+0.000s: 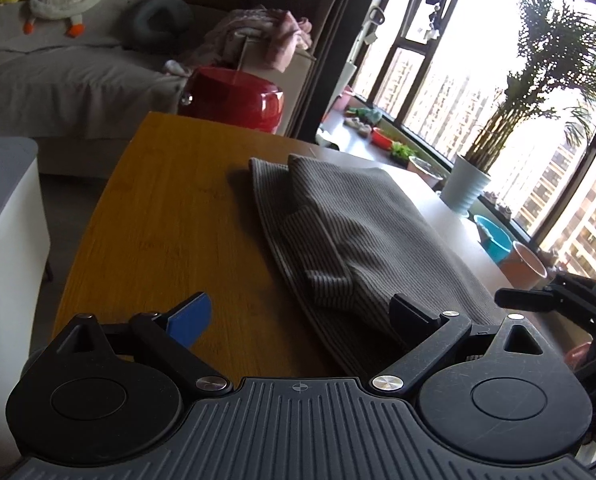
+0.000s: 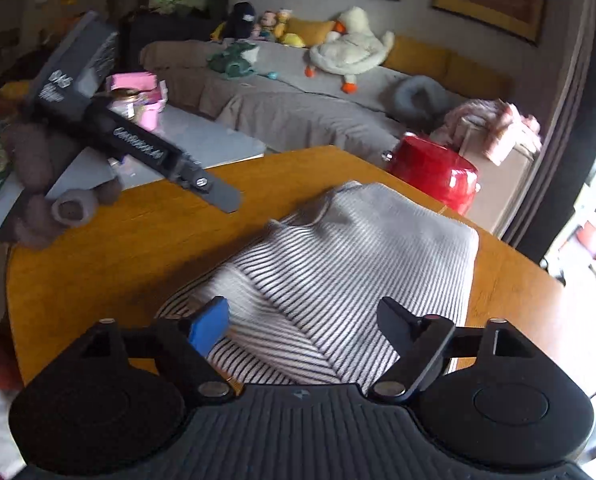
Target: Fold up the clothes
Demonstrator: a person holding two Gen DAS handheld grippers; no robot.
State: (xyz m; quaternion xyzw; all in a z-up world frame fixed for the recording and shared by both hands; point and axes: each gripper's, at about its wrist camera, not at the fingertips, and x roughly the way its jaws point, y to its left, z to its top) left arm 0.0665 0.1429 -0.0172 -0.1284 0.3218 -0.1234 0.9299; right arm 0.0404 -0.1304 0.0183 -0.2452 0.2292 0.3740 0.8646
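A grey-and-white striped garment lies folded into a compact bundle on the wooden table. My left gripper is open and empty, low over the table at the garment's near left edge, its right finger over the fabric. The right gripper's finger tip shows at the far right of the left wrist view. In the right wrist view the same garment fills the middle. My right gripper is open and empty, just above the garment's near end. The left gripper's body and finger reach in from the upper left.
A red stool stands past the table's far edge, with a grey sofa carrying plush toys behind it. A brown plush bear sits at the table's left edge. A window sill with plant pots runs along the right.
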